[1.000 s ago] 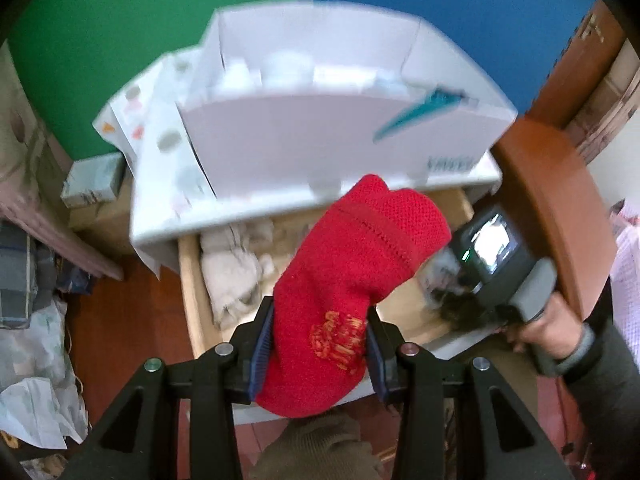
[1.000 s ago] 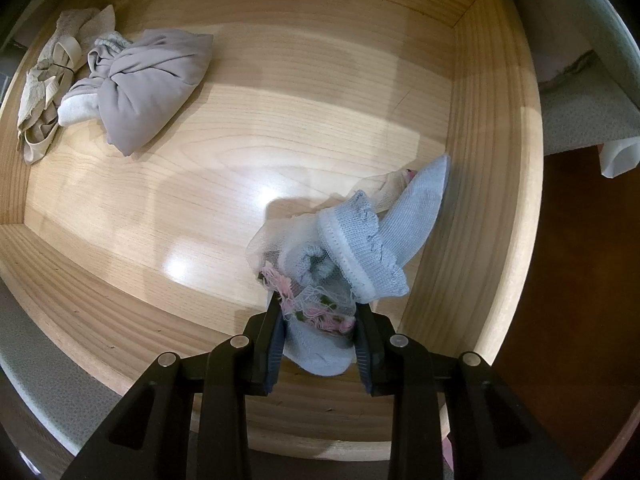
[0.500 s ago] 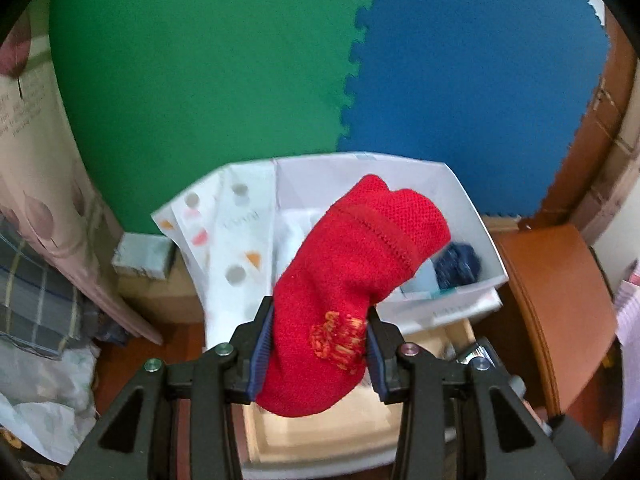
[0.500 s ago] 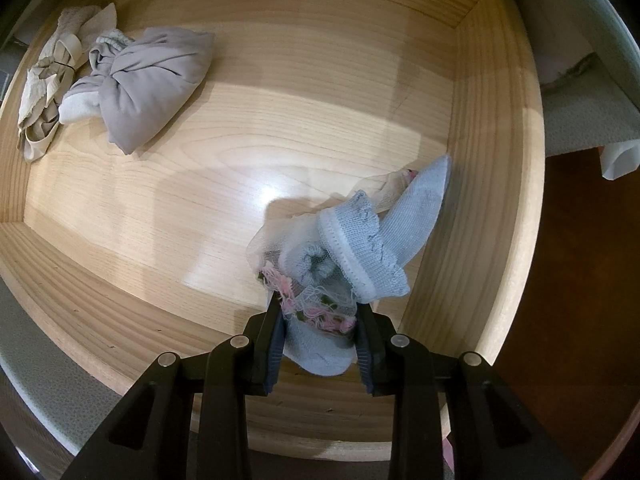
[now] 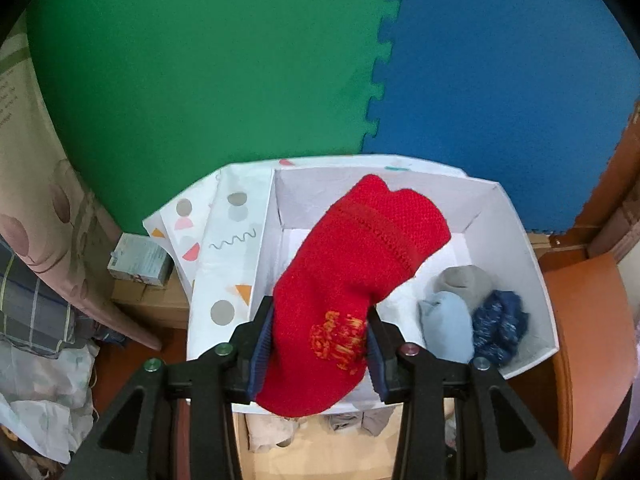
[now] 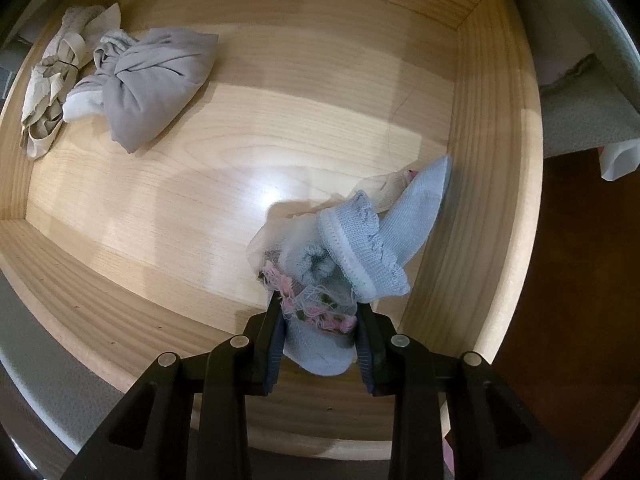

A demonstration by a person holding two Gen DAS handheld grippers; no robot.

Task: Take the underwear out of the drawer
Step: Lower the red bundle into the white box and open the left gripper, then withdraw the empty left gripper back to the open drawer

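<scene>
My left gripper [image 5: 318,354] grips the red sock [image 5: 352,292], which slants to the upper right over the white box [image 5: 516,236]. My right gripper [image 6: 320,346] (in the drawer [image 6: 492,160]) pinches the pale-blue bundle [image 6: 360,248] — it lifts straight out.

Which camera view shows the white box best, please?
The left wrist view: the white box lies open below the red sock held by the left gripper, with three bundles inside. The right wrist view shows only the wooden drawer, no box.
</scene>
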